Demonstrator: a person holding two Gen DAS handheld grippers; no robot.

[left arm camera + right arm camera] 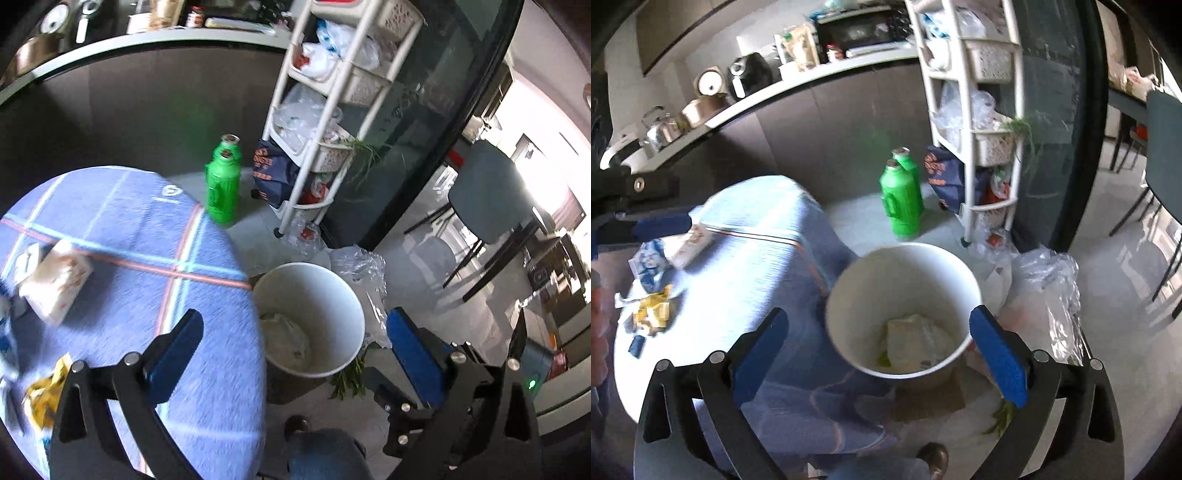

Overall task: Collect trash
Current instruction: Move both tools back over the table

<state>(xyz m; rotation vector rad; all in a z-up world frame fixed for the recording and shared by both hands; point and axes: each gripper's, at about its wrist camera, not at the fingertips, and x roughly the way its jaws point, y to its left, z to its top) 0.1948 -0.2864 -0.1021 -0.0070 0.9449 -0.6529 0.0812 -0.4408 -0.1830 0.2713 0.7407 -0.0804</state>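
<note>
— Blue cloth covers the table (122, 229). Where's the trash?
— Yellow wrappers (652, 310) lie near its left edge. The white bin (905, 273) stands right. Both grippers (295, 343) (879, 332) gape wide, holding nothing.

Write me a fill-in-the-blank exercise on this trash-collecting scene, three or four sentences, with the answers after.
1. The white bucket stands on the floor beside the round table and already holds crumpled ____.
2. Both the left gripper and the right gripper have jaws that are ____ and hold nothing.
3. The two bottles on the floor near the white shelf cart are ____ in colour.
4. The yellow wrapper lies on the ____.

Missing words: paper; open; green; table
</note>
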